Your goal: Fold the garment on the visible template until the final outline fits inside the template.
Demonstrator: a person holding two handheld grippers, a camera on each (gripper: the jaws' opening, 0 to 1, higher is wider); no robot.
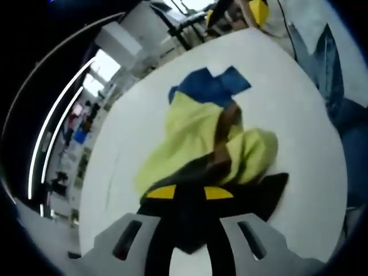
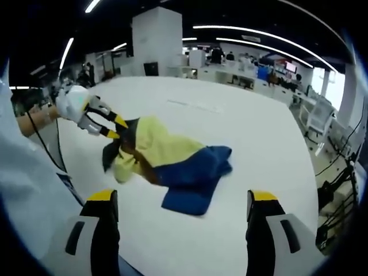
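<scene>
Garment (image 2: 167, 161) lies bunched on the counter (image 2: 230, 121); my left gripper (image 2: 115, 127) clamps its dark edge to spread it (right gripper (image 2: 183, 215) jaws apart, waiting).

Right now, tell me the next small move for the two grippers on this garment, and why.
Probably bring the right gripper forward to the blue end of the garment and close on it. Its jaws stand wide open, short of the cloth, while the left gripper already sits at the dark end. The garment lies bunched on the white table, so it likely needs spreading before folding.
</scene>
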